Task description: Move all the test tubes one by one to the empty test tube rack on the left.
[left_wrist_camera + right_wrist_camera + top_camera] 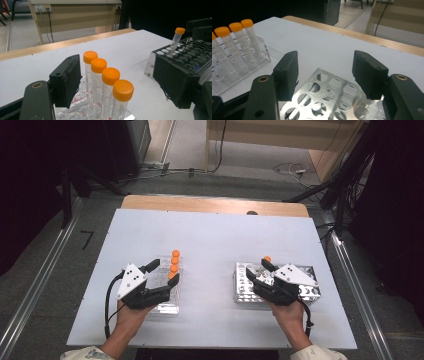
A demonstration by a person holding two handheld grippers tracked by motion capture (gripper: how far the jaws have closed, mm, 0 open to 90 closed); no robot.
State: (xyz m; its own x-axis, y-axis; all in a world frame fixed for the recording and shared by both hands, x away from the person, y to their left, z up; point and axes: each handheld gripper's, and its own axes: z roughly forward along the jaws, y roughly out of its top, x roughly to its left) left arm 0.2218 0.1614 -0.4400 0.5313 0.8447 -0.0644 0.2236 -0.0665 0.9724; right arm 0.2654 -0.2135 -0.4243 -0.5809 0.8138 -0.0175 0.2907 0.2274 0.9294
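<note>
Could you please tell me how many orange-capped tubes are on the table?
5: four tubes in a row in the clear rack, one tube in the metal rack; none look hidden.

— What surrounds the worktop (210, 227)?
— Grey floor (190, 150), metal rails (35, 285) along both sides, dark stands.
— And farther back?
— A pale wooden desk (280, 132), cables (290, 169) trailing beneath it, a wall socket (43, 8).

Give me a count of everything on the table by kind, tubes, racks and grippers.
Orange-capped tubes: 5, four in the clear rack, one in the metal rack
Racks: 2
Grippers: 2, left gripper and right gripper, both open and empty
Total: 9
</note>
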